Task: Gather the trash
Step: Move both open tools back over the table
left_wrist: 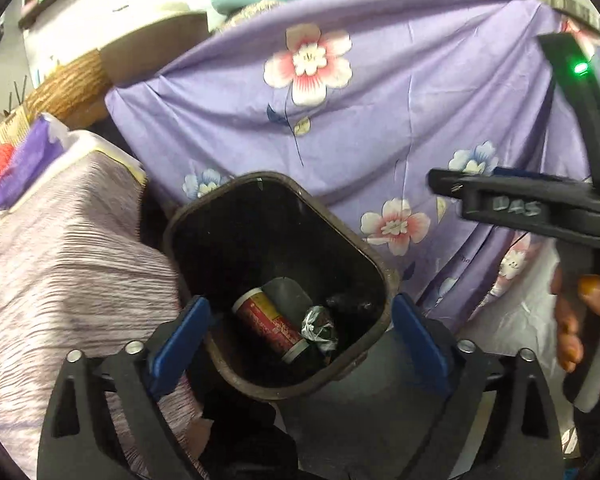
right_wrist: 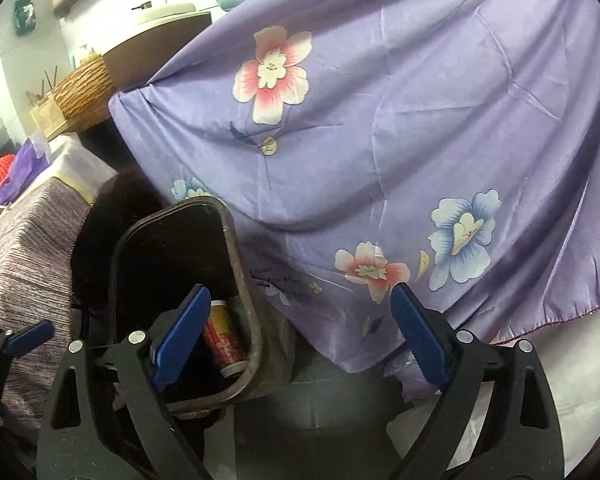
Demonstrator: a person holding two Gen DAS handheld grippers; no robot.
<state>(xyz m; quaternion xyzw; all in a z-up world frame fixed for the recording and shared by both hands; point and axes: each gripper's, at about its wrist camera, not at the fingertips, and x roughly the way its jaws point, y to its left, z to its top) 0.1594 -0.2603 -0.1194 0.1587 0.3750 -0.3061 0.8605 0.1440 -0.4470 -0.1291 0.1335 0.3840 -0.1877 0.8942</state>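
Both tongs are being held wide, nothing gripped: left tongs [left_wrist: 300, 340] over the bin [left_wrist: 376, 264], can [left_wrist: 274, 326] and wrapper [left_wrist: 320, 328] lying inside. Right tongs [right_wrist: 300, 340] are being hung beside it, floral cloth [right_wrist: 380, 120] draped behind.

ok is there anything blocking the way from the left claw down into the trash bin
Nothing visible does. The left claw hangs open right above the trash bin, whose mouth is uncovered, with no lid showing. A red can and a crumpled wrapper already lie at the bottom. The right claw is off to the side, clear of the opening.
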